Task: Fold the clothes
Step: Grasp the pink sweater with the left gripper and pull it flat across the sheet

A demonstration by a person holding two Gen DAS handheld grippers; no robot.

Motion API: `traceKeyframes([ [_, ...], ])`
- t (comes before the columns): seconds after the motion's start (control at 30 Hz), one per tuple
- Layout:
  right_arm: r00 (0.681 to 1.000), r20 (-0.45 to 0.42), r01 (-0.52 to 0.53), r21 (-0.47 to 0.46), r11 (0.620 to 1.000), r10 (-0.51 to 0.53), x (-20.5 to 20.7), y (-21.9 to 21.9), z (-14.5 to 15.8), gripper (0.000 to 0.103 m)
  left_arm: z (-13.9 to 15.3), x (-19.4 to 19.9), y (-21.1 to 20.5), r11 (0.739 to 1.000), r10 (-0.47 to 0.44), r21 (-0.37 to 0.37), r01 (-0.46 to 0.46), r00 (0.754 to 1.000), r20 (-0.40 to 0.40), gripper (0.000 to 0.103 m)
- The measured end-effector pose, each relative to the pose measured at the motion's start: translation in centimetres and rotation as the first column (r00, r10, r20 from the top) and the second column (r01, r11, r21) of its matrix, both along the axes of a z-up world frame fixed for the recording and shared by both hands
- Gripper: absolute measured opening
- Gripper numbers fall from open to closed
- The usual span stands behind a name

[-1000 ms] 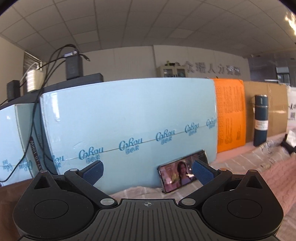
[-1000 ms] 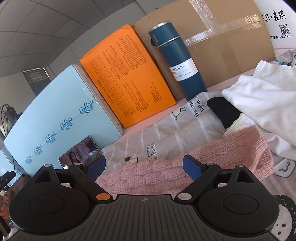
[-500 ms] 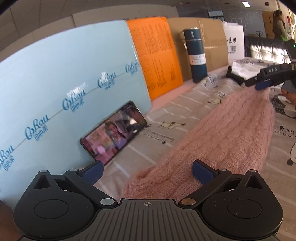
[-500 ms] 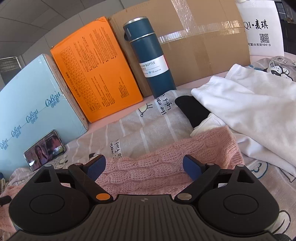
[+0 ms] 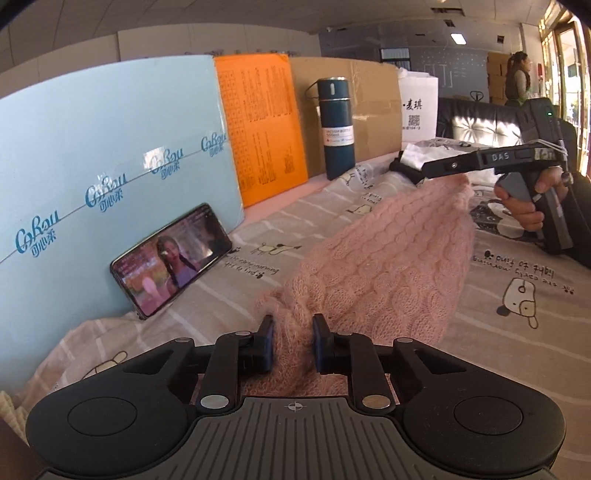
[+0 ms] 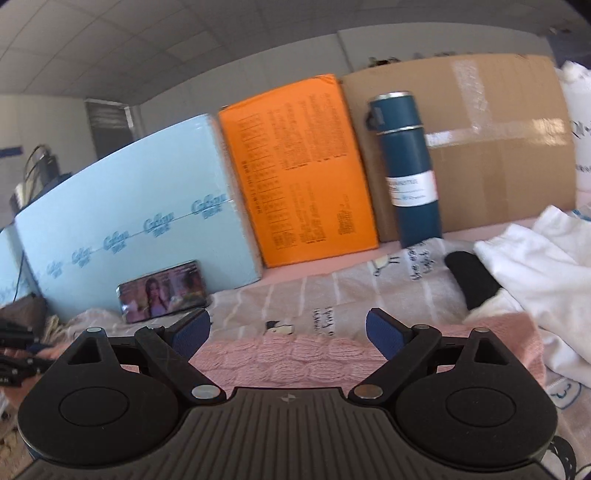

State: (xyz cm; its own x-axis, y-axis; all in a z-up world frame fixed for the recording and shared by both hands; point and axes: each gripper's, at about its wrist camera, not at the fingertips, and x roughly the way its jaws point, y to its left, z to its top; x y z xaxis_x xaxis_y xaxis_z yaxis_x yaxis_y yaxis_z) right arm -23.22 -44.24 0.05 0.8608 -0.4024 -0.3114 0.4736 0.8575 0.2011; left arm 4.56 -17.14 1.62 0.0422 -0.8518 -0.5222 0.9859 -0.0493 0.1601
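Fingers of left gripper (image 5: 292, 342) just closed, pinching pink sweater (image 5: 388, 258) edge; right gripper (image 6: 288, 330) fingers spread wide above opposite edge.

A gray ceiling (image 5: 221, 14) with square tiles is hanging over the room. Ceiling lights (image 5: 457, 37) are glowing far right. Sun is coming through windows (image 5: 569, 74) at the right. A black sofa (image 5: 480, 118) is sitting far back.

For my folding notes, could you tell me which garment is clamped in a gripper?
The pink knit sweater, pinched between the left gripper's fingers; the white garment lies untouched.
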Motion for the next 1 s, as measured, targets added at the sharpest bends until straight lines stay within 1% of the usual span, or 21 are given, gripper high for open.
traceKeyframes([
  [0.1,0.990,-0.063,-0.128,-0.075,0.989,0.124,1.8,1.5,0.2,0.094,-0.1,-2.3,1.8,0.998,-0.039,-0.039,0.041,0.998,0.047,0.018],
  [0.2,0.957,-0.176,-0.259,-0.156,0.953,0.231,4.0,3.1,0.6,0.094,-0.3,-4.4,3.4,0.995,-0.078,-0.061,0.084,0.992,0.098,0.018],
  [0.23,0.938,-0.224,-0.307,-0.188,0.933,0.263,4.7,3.7,0.7,0.094,-0.5,-4.8,3.7,0.994,-0.081,-0.060,0.088,0.991,0.110,0.018],
  [0.27,0.911,-0.286,-0.365,-0.230,0.902,0.296,5.5,4.6,0.7,0.094,-0.8,-5.1,3.9,0.994,-0.081,-0.060,0.089,0.990,0.115,0.018],
  [0.33,0.870,-0.374,-0.439,-0.294,0.849,0.321,6.7,5.9,0.7,0.094,-1.3,-5.2,4.2,0.995,-0.073,-0.065,0.081,0.991,0.116,0.018],
  [0.37,0.850,-0.411,-0.472,-0.316,0.823,0.330,7.2,6.4,0.7,0.094,-1.4,-5.3,4.3,0.994,-0.069,-0.071,0.078,0.990,0.120,0.018],
  [0.43,0.816,-0.455,-0.523,-0.318,0.791,0.356,8.1,7.0,0.7,0.091,-1.7,-5.5,4.4,0.994,-0.065,-0.084,0.076,0.989,0.131,0.018],
  [0.47,0.804,-0.467,-0.537,-0.302,0.788,0.368,8.5,7.0,0.5,0.084,-1.7,-5.5,4.4,0.993,-0.064,-0.090,0.077,0.988,0.138,0.018],
  [0.5,0.793,-0.476,-0.547,-0.278,0.790,0.381,8.8,7.0,0.4,0.060,-1.8,-5.6,4.5,0.993,-0.061,-0.095,0.075,0.988,0.144,0.018],
  [0.53,0.781,-0.484,-0.556,-0.252,0.792,0.394,9.2,7.0,0.2,0.044,-1.8,-5.6,4.5,0.992,-0.057,-0.100,0.072,0.987,0.149,0.018],
  [0.57,0.774,-0.485,-0.563,-0.235,0.793,0.406,9.2,7.1,0.0,0.027,-1.9,-5.6,4.8,0.992,-0.052,-0.107,0.068,0.987,0.153,0.017],
  [0.6,0.781,-0.474,-0.558,-0.237,0.795,0.407,8.8,7.4,-0.1,0.021,-1.9,-5.6,5.0,0.991,-0.048,-0.113,0.065,0.987,0.153,0.016],
  [0.67,0.803,-0.437,-0.541,-0.250,0.803,0.405,7.6,7.9,0.1,0.014,-1.6,-5.7,5.3,0.989,-0.047,-0.130,0.067,0.987,0.156,0.016],
  [0.7,0.817,-0.412,-0.530,-0.260,0.807,0.403,6.8,8.1,0.2,0.013,-1.4,-5.8,5.5,0.988,-0.051,-0.139,0.073,0.986,0.158,0.016],
  [0.77,0.854,-0.351,-0.490,-0.293,0.821,0.384,4.5,9.0,1.0,0.012,-0.8,-6.0,6.1,0.983,-0.068,-0.157,0.093,0.985,0.162,0.016],
  [0.87,0.899,-0.276,-0.422,-0.343,0.839,0.340,0.6,10.6,1.8,0.012,0.0,-6.7,7.1,0.975,-0.098,-0.182,0.128,0.982,0.164,0.016],
  [0.97,0.920,-0.241,-0.382,-0.382,0.842,0.308,-2.8,13.0,2.1,0.012,0.5,-7.8,8.3,0.969,-0.129,-0.187,0.160,0.977,0.170,0.016],
  [1.0,0.923,-0.233,-0.376,-0.378,0.846,0.307,-3.5,13.7,1.9,0.012,0.5,-8.2,8.8,0.968,-0.136,-0.183,0.169,0.975,0.178,0.016],
])
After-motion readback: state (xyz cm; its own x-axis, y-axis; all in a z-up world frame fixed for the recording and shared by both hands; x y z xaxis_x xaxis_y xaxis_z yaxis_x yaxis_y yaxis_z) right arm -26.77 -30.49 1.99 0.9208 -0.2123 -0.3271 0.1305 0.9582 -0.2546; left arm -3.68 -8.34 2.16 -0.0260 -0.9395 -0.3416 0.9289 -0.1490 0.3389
